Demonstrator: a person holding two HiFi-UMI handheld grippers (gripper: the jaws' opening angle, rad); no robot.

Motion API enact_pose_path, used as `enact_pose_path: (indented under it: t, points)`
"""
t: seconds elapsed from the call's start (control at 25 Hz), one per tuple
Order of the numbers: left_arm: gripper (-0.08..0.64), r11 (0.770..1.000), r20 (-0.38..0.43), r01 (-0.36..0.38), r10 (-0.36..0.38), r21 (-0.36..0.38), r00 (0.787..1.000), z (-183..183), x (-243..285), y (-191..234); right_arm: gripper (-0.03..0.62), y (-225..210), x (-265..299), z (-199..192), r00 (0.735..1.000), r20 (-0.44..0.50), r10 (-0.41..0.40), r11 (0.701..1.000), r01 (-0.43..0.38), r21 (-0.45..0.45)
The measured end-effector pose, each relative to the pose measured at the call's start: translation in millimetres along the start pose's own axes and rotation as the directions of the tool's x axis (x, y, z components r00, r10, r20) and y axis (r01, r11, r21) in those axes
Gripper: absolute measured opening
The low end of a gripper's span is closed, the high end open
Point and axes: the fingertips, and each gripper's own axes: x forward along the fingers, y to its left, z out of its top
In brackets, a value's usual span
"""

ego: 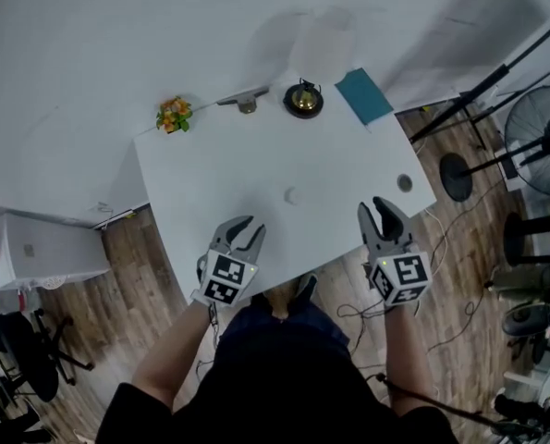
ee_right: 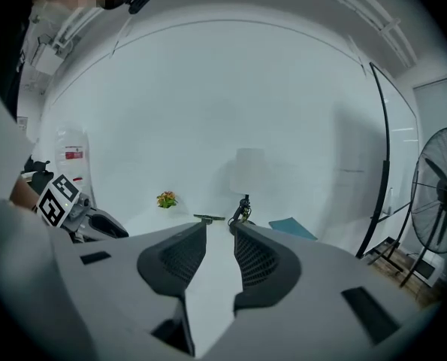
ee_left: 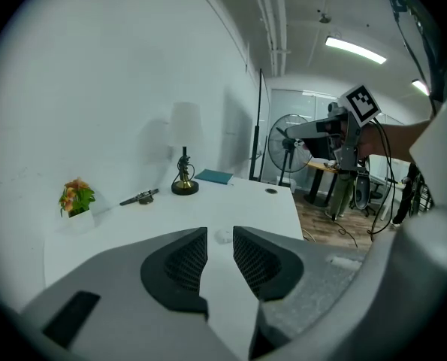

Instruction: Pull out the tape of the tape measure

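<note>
White worktop [ego: 210,174] fills centre of head view. Likely tape measure [ego: 291,195]: small pale round thing mid-worktop, too small to confirm detail. Left gripper [ego: 249,234] sits lower left of it, right gripper [ego: 378,215] lower right. Both well short of it, jaws moderately apart, nothing between.

Judgement: case small, light, hard and smooth, so liable to slide on worktop. Tape thin, flexible, probably springs back. Pinch case across flat faces with one gripper, take end tab with other. Tab not visible.

Lamp [ego: 303,99] and teal book [ego: 364,95] at worktop's upper edge.
</note>
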Motion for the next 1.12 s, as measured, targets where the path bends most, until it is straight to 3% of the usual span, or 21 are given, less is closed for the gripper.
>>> enact_pose_path:
  t: [0.24,0.44,0.56,0.72,1.12]
  points:
    - [0.095,0.998,-0.043,-0.057,0.056,-0.023,0.998,-14,4,3,0.145,3,45,-36,0.99,-0.101,0.098,0.991,-0.106,-0.079]
    - [0.095,0.991,-0.08,-0.126,0.122,-0.049,0.989,-24,1,5,0.192,23,85,-77,0.943,-0.225,0.245,0.944,-0.285,-0.167]
    - [0.095,0.984,-0.093,-0.164,0.157,-0.066,0.983,-27,1,5,0.208,37,104,-96,0.899,-0.294,0.325,0.89,-0.396,-0.227]
    - [0.095,0.975,-0.109,-0.204,0.195,-0.084,0.975,-34,-5,4,0.227,60,122,-125,0.82,-0.401,0.409,0.794,-0.536,-0.287]
    - [0.095,0.953,-0.145,-0.268,0.247,-0.145,0.958,-54,-15,11,0.245,78,169,-199,0.652,-0.644,0.4,0.587,-0.722,-0.367]
